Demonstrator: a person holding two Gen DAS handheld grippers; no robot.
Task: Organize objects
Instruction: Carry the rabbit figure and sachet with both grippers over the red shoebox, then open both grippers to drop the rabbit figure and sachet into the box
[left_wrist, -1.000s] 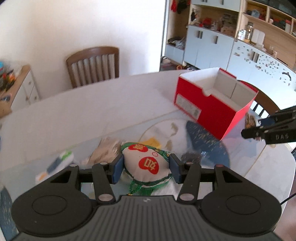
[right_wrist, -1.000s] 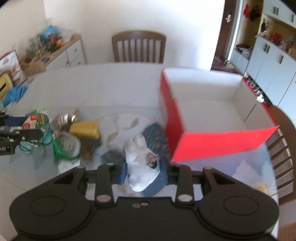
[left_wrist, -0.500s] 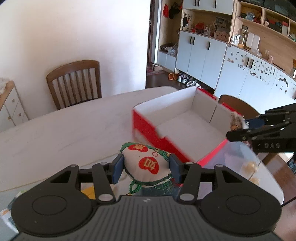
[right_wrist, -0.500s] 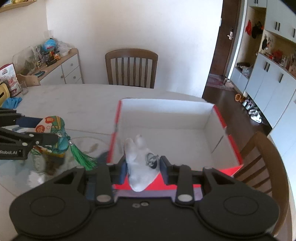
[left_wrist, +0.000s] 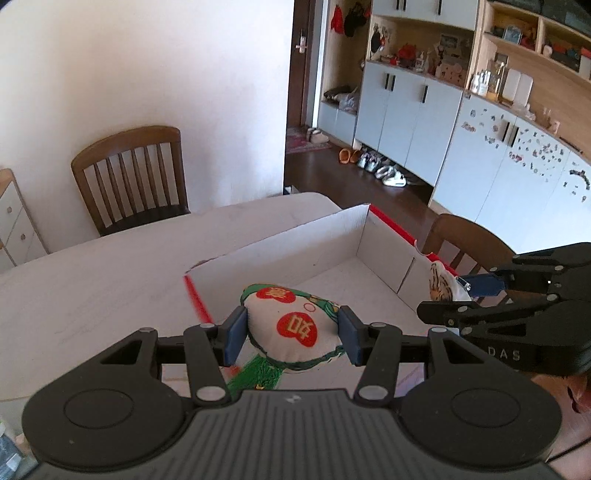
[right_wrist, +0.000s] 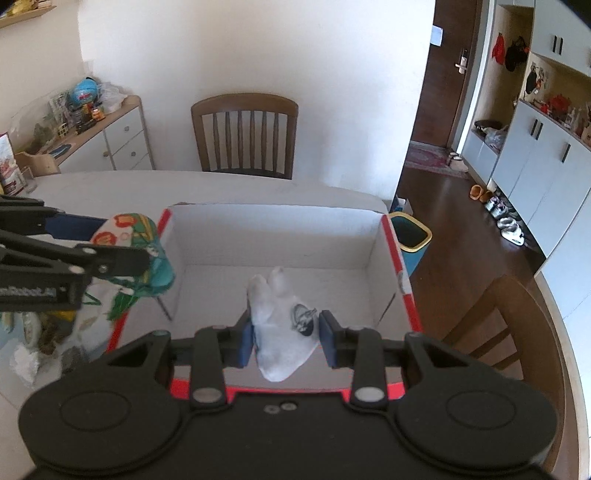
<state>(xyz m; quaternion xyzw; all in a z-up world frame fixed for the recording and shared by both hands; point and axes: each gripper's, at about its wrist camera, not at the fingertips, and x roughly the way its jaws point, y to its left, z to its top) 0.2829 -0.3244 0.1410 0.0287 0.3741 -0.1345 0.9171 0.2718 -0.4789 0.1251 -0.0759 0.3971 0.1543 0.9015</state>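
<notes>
A red cardboard box (left_wrist: 388, 221) (right_wrist: 404, 280) with a white inside stands open on the table. My left gripper (left_wrist: 291, 334) is shut on a white embroidered pouch (left_wrist: 295, 325) with red patches, green trim and a green tassel, held over the box's near left corner. In the right wrist view that pouch (right_wrist: 129, 236) hangs at the box's left wall. My right gripper (right_wrist: 286, 338) is shut on a white sock (right_wrist: 280, 317) with a dark emblem, held above the box's near edge. Nothing lies on the visible part of the box floor.
Several small items (right_wrist: 44, 332) lie on the glass mat left of the box. A wooden chair (right_wrist: 245, 136) stands behind the table, another (right_wrist: 502, 325) at its right edge. A bin (right_wrist: 413, 236) sits on the floor beyond the box. Cabinets line the right wall.
Both grippers have carried their loads from over the cluttered mat to above the open box. The pouch and the sock stay gripped as before.
</notes>
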